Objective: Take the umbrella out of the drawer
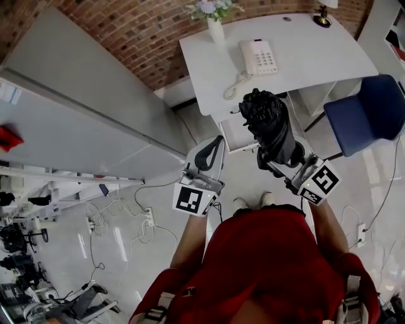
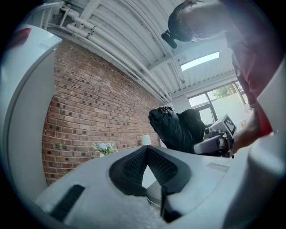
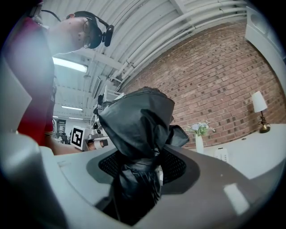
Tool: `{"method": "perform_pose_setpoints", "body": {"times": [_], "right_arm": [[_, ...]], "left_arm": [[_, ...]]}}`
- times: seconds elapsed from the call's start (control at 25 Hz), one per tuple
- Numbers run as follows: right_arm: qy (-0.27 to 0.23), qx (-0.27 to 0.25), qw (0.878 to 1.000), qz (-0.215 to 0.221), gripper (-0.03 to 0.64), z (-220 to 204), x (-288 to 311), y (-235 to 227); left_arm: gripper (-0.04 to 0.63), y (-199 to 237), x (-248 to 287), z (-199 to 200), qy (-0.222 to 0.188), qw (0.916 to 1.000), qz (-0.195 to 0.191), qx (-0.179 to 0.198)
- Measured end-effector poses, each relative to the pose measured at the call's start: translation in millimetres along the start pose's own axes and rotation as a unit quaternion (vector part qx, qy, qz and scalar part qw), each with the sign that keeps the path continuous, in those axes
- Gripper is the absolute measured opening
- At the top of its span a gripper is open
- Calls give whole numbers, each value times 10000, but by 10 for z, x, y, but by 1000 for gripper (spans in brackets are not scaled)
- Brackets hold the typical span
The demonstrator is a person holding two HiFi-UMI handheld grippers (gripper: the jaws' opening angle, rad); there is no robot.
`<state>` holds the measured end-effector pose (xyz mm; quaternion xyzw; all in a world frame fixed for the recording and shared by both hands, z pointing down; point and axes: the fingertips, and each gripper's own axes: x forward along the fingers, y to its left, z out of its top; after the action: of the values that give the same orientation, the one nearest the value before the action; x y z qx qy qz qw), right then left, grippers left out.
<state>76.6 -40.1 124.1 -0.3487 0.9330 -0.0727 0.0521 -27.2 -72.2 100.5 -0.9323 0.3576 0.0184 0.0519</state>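
Note:
A folded black umbrella (image 1: 269, 123) is held off the floor, with my right gripper (image 1: 277, 157) shut on its lower part. In the right gripper view the umbrella (image 3: 138, 129) rises from between the two pads and fills the middle. The left gripper view shows the umbrella (image 2: 176, 127) off to the right. My left gripper (image 1: 217, 144) hangs beside it at the left, apart from it. Its jaws meet at the tips (image 2: 146, 150) with nothing between them. A white drawer (image 1: 233, 134) stands pulled out under the desk (image 1: 316, 60), just beyond the umbrella.
On the white desk are a telephone (image 1: 257, 57), a vase of flowers (image 1: 215, 22) and a lamp (image 1: 323, 17). A blue chair (image 1: 370, 114) stands to the right. A grey cabinet (image 1: 82, 107) runs along the left. Cables and a power strip (image 1: 149, 218) lie on the floor.

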Motion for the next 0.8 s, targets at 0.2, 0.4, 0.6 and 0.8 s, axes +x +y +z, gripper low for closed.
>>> {"method": "perform_pose_setpoints", "body": {"times": [0.2, 0.4, 0.6, 0.8], "right_arm": [[56, -8, 10000, -59, 255, -22, -52, -8], [51, -43, 9999, -107, 255, -7, -95, 7], [84, -71, 9998, -143, 255, -5, -56, -4], [125, -112, 9997, -163, 255, -45, -91, 5]], "left_arm": [[5, -60, 41, 22, -17, 10000, -85, 16], [5, -107, 42, 5, -15, 9999, -151, -4], [5, -51, 49, -16, -32, 9999, -156, -50], [5, -75, 25, -45, -73, 9999, -79, -26]]}}
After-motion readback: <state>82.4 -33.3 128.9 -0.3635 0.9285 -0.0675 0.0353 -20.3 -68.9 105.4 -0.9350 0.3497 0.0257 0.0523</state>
